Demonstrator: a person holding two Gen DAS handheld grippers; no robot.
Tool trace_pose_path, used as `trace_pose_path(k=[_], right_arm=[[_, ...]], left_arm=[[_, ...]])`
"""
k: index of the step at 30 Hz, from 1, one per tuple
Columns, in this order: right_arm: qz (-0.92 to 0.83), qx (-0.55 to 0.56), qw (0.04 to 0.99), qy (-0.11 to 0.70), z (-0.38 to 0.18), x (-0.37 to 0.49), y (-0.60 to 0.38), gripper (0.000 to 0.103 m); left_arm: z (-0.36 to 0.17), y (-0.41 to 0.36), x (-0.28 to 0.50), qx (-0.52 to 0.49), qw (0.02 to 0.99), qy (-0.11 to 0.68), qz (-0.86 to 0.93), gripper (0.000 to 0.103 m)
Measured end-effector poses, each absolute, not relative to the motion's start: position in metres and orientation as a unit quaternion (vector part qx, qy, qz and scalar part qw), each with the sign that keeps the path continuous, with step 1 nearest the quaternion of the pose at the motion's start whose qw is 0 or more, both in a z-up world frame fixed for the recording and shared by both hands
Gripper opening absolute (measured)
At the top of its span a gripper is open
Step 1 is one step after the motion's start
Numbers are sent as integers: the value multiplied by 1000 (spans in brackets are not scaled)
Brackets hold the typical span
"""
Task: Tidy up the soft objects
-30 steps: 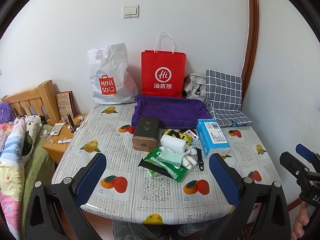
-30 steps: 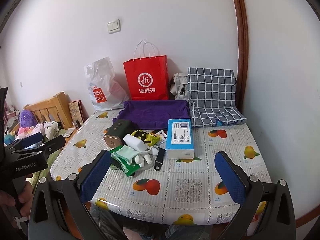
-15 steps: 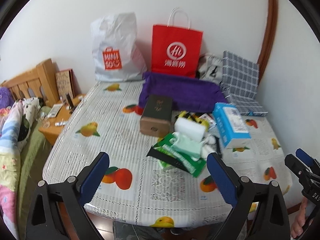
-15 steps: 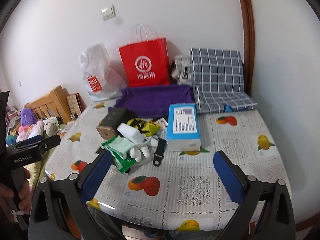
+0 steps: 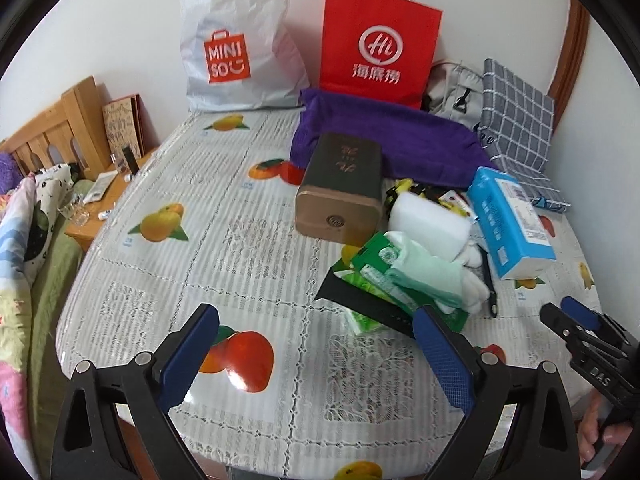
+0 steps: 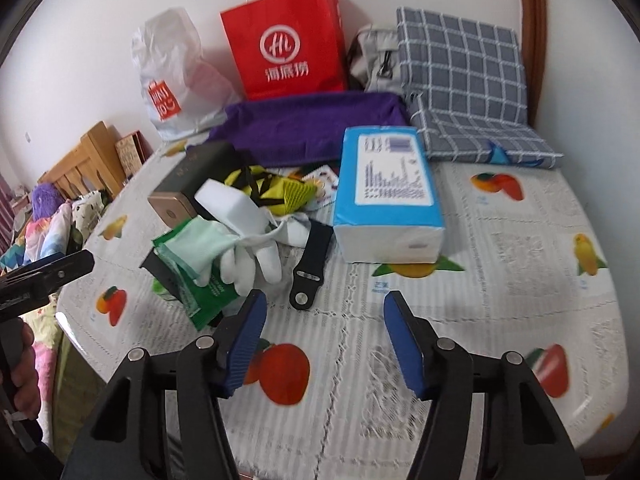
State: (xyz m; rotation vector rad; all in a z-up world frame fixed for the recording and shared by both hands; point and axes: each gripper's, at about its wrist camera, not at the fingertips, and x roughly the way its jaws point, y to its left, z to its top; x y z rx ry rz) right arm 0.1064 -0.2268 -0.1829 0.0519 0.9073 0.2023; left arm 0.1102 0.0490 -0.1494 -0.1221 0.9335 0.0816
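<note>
**Both grippers empty above the near edge of the table**

Your left gripper (image 5: 316, 352) sits at the bottom of its own view with its blue-padded fingers spread wide and nothing between them, above the fruit-printed plastic tablecloth (image 5: 200, 248). Your right gripper (image 6: 324, 340) fills the bottom centre of its view, its blue pads (image 6: 402, 344) apart with a narrower gap, also holding nothing; in the left view it shows at the lower right edge.

Just beyond the right gripper, in the middle left of its view, lies the pile of soft things: a mint-green and white rubber glove (image 6: 224, 248) draped over a green wipes packet (image 6: 200, 292), with a white sponge block (image 6: 230, 204) resting against it. A black strap (image 6: 310, 268) lies beside the glove's white fingertips. Behind the sponge sits a crumpled yellow and black cloth (image 6: 276, 190). To the right, in the centre of the frame, stands a blue and white tissue pack (image 6: 386, 196).

Left of the pile is a dark box with a gold end (image 5: 340, 188). Further back, a folded purple towel (image 5: 384, 140) stretches across the table, and a grey checked cushion (image 6: 460, 64) leans in the upper right. Against the wall stand a red paper bag (image 5: 378, 46) and a white plastic bag (image 5: 236, 40).
</note>
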Motion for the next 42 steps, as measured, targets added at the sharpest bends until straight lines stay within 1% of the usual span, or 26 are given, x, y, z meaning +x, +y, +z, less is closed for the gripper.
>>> trace_pose_path(k=[11, 16, 18, 20, 22, 26, 29, 34, 42], right_arm=[[97, -13, 872, 479, -242, 151, -199, 61], [83, -69, 881, 460, -249, 155, -185, 60], [88, -77, 885, 451, -249, 155, -184, 53], [97, -75, 887, 445, -247, 153, -186, 25], [99, -72, 887, 446, -245, 150, -189, 21], [112, -63, 885, 447, -241, 142, -198, 10], [129, -43, 879, 456, -236, 132, -208, 6], [137, -25, 868, 476, -232, 111, -227, 3], [140, -13, 874, 465, -239, 120, -233, 5]], left_arm=[[-178, 68, 128, -71, 877, 473, 49, 98], [-182, 71, 134, -76, 875, 477, 44, 98], [-183, 72, 135, -78, 874, 478, 40, 98], [-185, 72, 135, -81, 873, 479, 38, 98], [-187, 72, 136, -84, 872, 482, 36, 98], [-192, 68, 137, -82, 869, 486, 33, 98], [-194, 67, 135, -82, 867, 490, 34, 98], [-195, 67, 133, -83, 867, 490, 36, 98], [-198, 64, 134, -77, 865, 495, 39, 98]])
